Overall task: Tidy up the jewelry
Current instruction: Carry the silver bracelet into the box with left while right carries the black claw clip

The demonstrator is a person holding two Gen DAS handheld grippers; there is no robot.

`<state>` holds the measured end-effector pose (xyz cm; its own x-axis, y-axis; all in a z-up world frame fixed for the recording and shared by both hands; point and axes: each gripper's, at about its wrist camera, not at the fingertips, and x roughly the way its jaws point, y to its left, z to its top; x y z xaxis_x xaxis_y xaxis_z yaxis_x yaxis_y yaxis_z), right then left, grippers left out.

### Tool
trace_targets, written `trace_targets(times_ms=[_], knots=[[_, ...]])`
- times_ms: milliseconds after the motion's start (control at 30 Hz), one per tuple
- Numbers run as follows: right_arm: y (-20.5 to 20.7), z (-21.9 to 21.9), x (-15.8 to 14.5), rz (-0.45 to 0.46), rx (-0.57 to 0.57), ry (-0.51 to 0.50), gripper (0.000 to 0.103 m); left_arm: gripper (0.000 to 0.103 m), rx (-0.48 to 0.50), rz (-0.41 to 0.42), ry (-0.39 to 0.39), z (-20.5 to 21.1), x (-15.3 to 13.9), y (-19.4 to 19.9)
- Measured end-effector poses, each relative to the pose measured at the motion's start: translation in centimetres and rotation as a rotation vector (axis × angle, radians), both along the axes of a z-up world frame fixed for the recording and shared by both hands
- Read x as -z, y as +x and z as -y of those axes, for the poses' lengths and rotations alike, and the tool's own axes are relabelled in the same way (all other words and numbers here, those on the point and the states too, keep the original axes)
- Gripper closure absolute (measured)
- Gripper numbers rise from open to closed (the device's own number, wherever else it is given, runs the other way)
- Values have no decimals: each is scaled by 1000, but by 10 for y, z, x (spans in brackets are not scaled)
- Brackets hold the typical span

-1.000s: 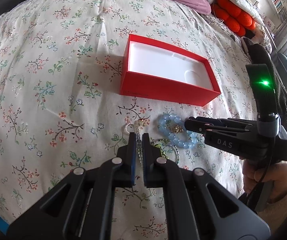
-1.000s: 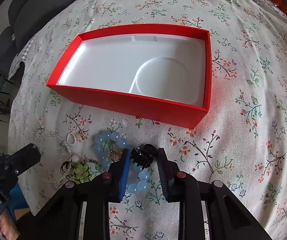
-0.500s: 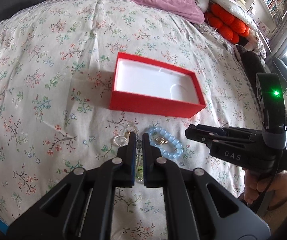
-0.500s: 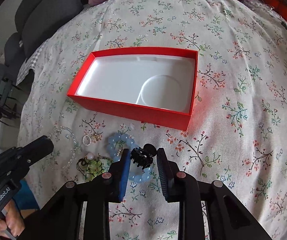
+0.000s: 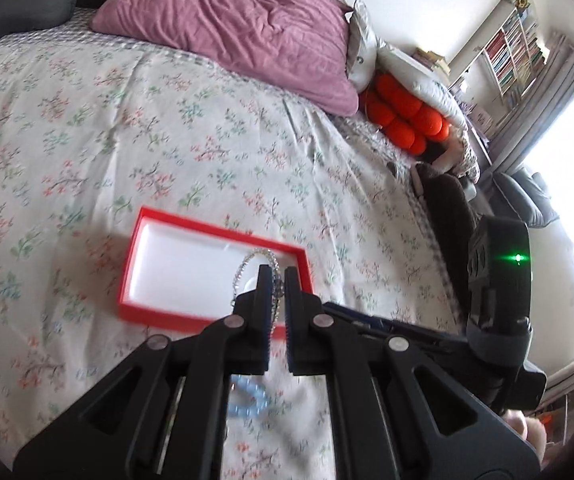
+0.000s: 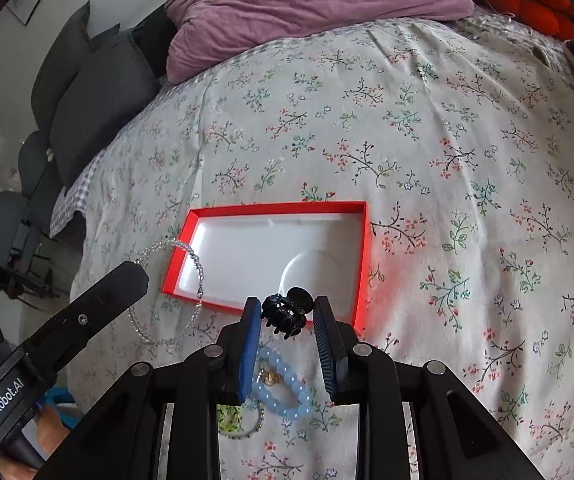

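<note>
Right wrist: right gripper (image 6: 287, 316) clamps black hair claw (image 6: 285, 314) (red box (image 6: 265, 210) behind)

White lettering "GenRobot.AI" runs along the side of the left tool (image 6: 135, 276).

bedspread (image 6: 427, 128): cream, printed with small pink, green and blue flower sprigs
box (image 6: 361, 264): red walls, white inside
pillow (image 5: 239, 20): dusty mauve
cushion (image 5: 403, 116): bright orange
hair clip (image 6: 285, 312): black
beaded bracelet (image 6: 287, 388): pale blue, with a gold charm
clear bead bracelet (image 6: 195, 264): glassy, colourless
left tongs (image 5: 276, 280): black, blue pads
right tongs (image 6: 287, 316): black, blue pads
</note>
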<state>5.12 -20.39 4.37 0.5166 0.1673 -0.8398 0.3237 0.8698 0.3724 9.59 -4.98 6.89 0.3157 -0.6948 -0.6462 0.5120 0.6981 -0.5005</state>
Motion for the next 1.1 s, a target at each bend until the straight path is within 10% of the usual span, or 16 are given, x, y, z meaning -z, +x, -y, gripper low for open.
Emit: trace_targets(times_ms=[433,1100], knots=[[18,3,37,-87,2,0,76,96,-136,-142,243,-4,71,44],[21,5,40,-87,-47,-64,76,95,-131,-189,339,-15,70,27]])
